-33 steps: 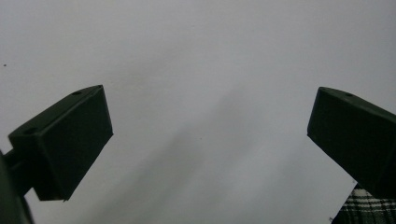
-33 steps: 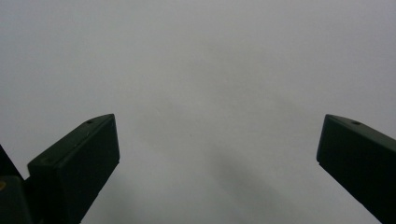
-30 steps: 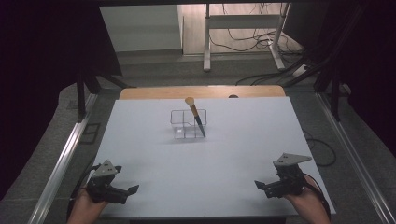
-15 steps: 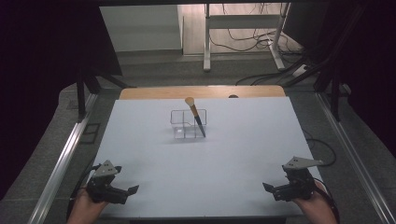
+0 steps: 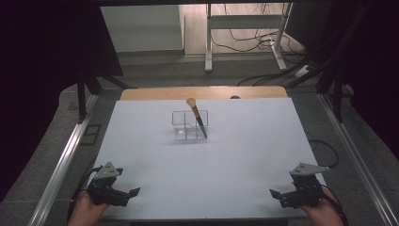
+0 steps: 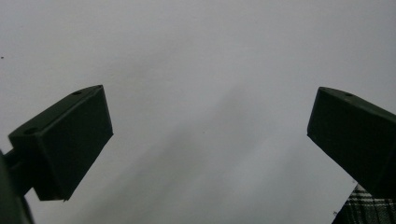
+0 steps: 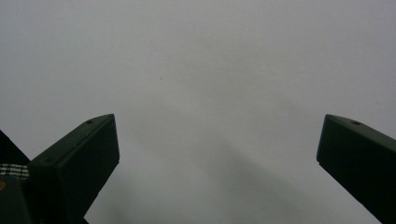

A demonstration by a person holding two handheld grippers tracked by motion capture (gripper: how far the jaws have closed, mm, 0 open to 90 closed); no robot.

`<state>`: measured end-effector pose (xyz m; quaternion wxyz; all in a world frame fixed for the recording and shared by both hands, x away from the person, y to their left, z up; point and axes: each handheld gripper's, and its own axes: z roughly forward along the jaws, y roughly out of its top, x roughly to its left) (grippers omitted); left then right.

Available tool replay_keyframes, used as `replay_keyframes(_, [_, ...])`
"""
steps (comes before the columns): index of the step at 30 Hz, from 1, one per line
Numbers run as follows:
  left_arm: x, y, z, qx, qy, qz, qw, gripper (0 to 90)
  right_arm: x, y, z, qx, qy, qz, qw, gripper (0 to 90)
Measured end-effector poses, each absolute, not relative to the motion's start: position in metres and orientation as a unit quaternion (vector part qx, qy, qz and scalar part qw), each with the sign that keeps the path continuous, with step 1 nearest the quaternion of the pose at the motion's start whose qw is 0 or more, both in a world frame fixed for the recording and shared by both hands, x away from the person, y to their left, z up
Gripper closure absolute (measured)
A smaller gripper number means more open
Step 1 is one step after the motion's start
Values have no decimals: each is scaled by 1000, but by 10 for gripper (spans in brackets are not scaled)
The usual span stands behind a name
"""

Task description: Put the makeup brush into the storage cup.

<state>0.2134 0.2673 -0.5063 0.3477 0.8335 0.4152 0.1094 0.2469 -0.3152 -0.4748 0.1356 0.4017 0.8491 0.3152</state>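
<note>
Resting at near corners of white surface, left gripper and right gripper both jaws spread wide, empty; brush stands tilted in clear organiser, far centre, well ahead, handle down, bristles leaning far-left; neither hand clearly nearer; gripper views: bare surface between jaws

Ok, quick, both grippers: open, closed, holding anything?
Left gripper: open, holding nothing, above the bare white table.
Right gripper: open, holding nothing.

My left gripper and right gripper at the near table corners, brush leaning in clear organizer beyond
</note>
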Motion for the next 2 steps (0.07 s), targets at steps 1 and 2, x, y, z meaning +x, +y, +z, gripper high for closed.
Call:
replay_keyframes(1, [214,267,-506,833,415,110,348,6,247,-315,-475,401,849,316,136,0])
replay_keyframes(2, [214,267,-506,833,416,110,349,6,247,-316,-475,401,850,315,135,0])
